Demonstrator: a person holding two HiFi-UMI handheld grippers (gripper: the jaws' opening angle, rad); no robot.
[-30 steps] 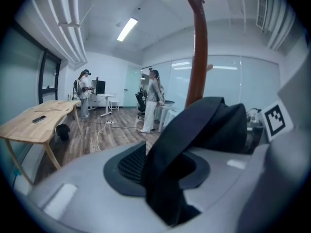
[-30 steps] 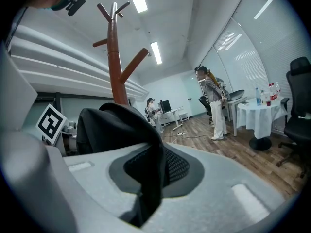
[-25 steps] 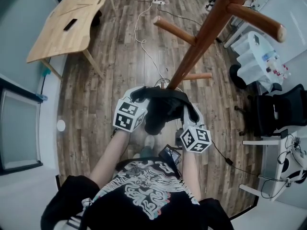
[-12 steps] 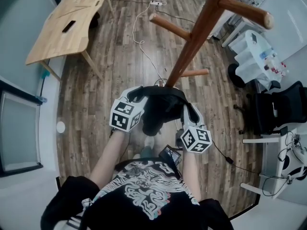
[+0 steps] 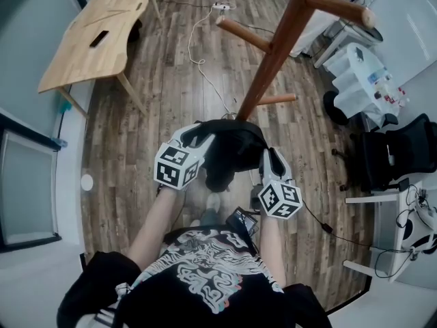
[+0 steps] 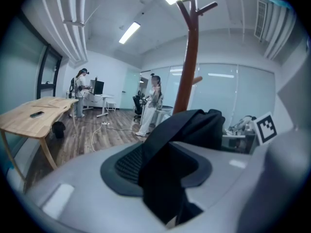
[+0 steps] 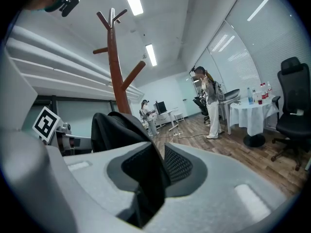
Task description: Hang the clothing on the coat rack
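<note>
Wooden bench (image 5: 95,29) stands far left on the plank floor (image 5: 157,108). Left gripper (image 5: 196,137): its fingers have just been opening a little, but a fold of the black garment (image 5: 229,152) lies between them with the pads on the cloth. The garment hangs bunched between the two grippers, clear of the floor, near the coat rack (image 5: 276,50) and on none of its pegs. Right gripper (image 5: 268,157): fingers closed on the garment's right side. Office chair (image 5: 399,152) stands far right.
</note>
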